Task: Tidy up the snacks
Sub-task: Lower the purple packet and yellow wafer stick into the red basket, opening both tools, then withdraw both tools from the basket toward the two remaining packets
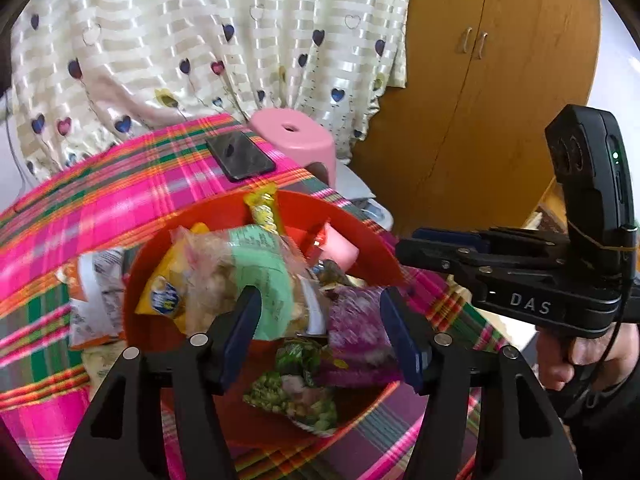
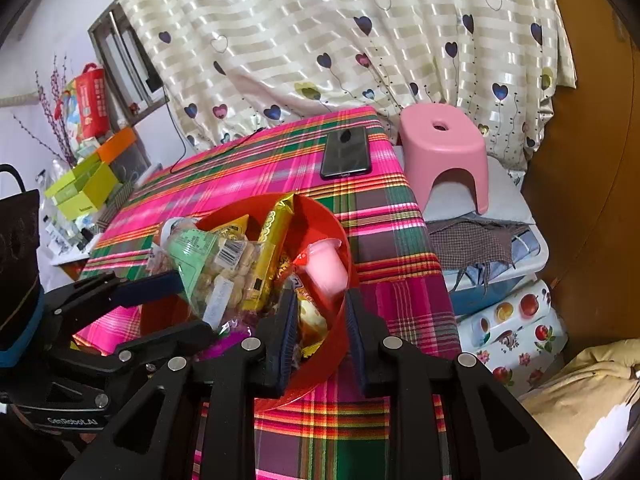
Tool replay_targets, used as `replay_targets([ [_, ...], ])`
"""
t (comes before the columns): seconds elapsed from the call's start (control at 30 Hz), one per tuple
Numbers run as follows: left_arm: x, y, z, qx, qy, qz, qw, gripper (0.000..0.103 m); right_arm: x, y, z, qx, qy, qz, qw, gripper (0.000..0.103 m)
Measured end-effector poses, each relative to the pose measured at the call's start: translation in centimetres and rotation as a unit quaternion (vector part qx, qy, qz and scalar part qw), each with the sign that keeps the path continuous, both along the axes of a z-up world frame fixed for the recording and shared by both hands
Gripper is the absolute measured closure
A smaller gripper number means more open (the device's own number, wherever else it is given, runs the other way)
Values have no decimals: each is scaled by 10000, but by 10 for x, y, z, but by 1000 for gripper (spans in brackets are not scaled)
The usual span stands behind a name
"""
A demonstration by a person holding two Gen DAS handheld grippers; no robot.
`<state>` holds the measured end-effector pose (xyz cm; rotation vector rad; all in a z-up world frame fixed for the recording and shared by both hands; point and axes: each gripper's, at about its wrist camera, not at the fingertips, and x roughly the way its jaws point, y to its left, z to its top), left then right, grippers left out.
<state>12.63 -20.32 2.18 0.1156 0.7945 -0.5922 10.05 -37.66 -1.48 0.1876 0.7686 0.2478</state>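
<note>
A red bowl (image 1: 360,232) full of snacks sits on a pink plaid tablecloth (image 1: 120,192). It holds a clear bag with a green label (image 1: 256,276), a yellow packet (image 1: 160,292), a purple packet (image 1: 360,332), a green pea packet (image 1: 296,392), a yellow bar (image 1: 264,208) and a pink cup (image 1: 340,246). My left gripper (image 1: 320,328) is open above the bowl; the clear bag lies by its left finger. My right gripper (image 2: 322,336) straddles the red bowl's near rim (image 2: 332,344), jaws narrowly apart. The left gripper (image 2: 160,284) shows at the bag (image 2: 216,264).
A black phone (image 2: 346,152) lies at the table's far end. A pink stool (image 2: 444,156) stands beyond the table's right edge, above stacked boxes (image 2: 512,328). An orange-white packet (image 1: 96,292) lies left of the bowl. Boxes and clutter (image 2: 84,184) sit left. A wooden wardrobe (image 1: 480,80) stands right.
</note>
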Motion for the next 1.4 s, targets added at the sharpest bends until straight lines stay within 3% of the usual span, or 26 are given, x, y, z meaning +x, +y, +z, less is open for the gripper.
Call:
replay_targets([
  [0.43,4,43,-1,0,-17,756,9971,40,-12,10,4,-3,-55,118,9999,81],
  [0.67,6,70,-3,-34,48,1258,9920,40,-20,25,6,-36,-49,361,9993,81],
  [0.93,-3,92,2,-203,33,1461,9890,40,-22,60,-13,-291,150,844,9959,84],
  [1.17,-10,116,2,-272,52,1700,9851,40,-8,69,-26,-390,295,747,9960,84],
  [1.4,-16,145,-1,-390,92,1966,9797,40,-12,63,-17,-314,223,595,9975,83],
])
